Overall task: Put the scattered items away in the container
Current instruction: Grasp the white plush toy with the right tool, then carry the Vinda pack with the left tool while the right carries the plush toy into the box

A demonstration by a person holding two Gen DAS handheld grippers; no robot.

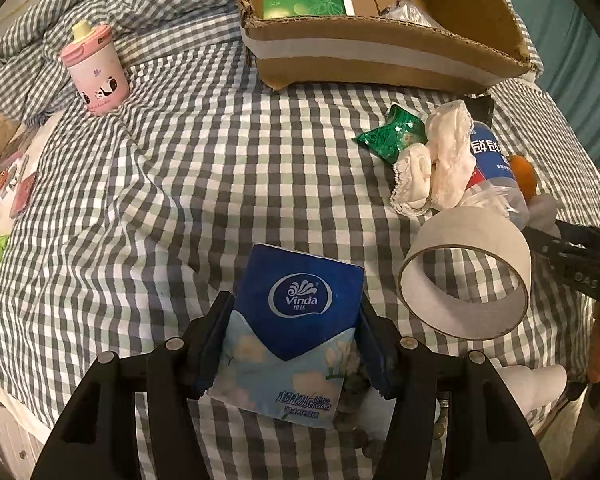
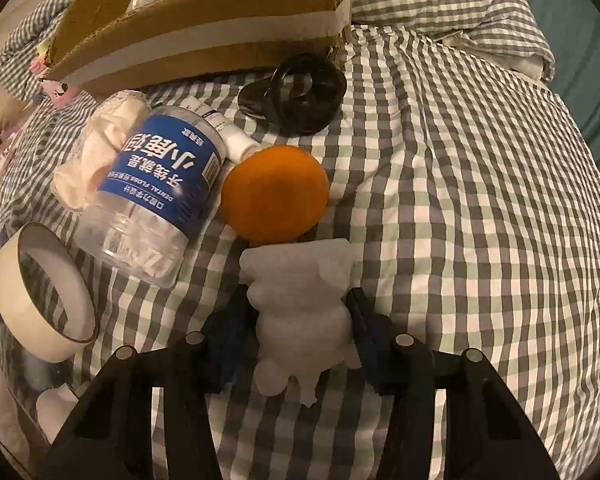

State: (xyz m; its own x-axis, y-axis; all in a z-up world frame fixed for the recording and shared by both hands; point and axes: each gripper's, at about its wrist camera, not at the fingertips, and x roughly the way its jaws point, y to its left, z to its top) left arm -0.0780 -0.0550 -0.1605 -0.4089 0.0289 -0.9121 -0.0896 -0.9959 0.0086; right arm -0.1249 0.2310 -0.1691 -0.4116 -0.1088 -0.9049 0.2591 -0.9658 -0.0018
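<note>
On the grey-and-white checked bedsheet (image 1: 172, 184), the landmark is the open brown cardboard box (image 1: 380, 56) with a white tape band along its front wall. Far to the left of the box stands a pink cylindrical cup with a yellow lid knob (image 1: 96, 74), upright on rumpled bedding. Inside the box lie a flat green packet (image 1: 308, 7) and a crinkled clear wrapper (image 1: 406, 11).

In front of the box, nearest the camera, the left claw (image 1: 294, 322) is clamped on a blue-and-pale-blue Vinda tissue pack (image 1: 296, 320), one finger against each side of it. To the right of that pack lies a beige cardboard tape ring (image 1: 466, 276) on its edge. Between the ring and the box sit a crumpled green foil wrapper (image 1: 392, 134), a bundle of white lace-edged cloth (image 1: 436, 160) and a clear plastic dental-floss jar with a blue label (image 2: 160, 184), lying on its side and touching the cloth.

Right of the jar rests a round orange fruit (image 2: 274, 192), just beside a small white tube (image 2: 236, 136). A black ring-shaped object (image 2: 300, 94) lies close against the box's front corner. The right claw (image 2: 304, 320) grips a white foam-like figurine (image 2: 300, 312), whose top touches the orange.
</note>
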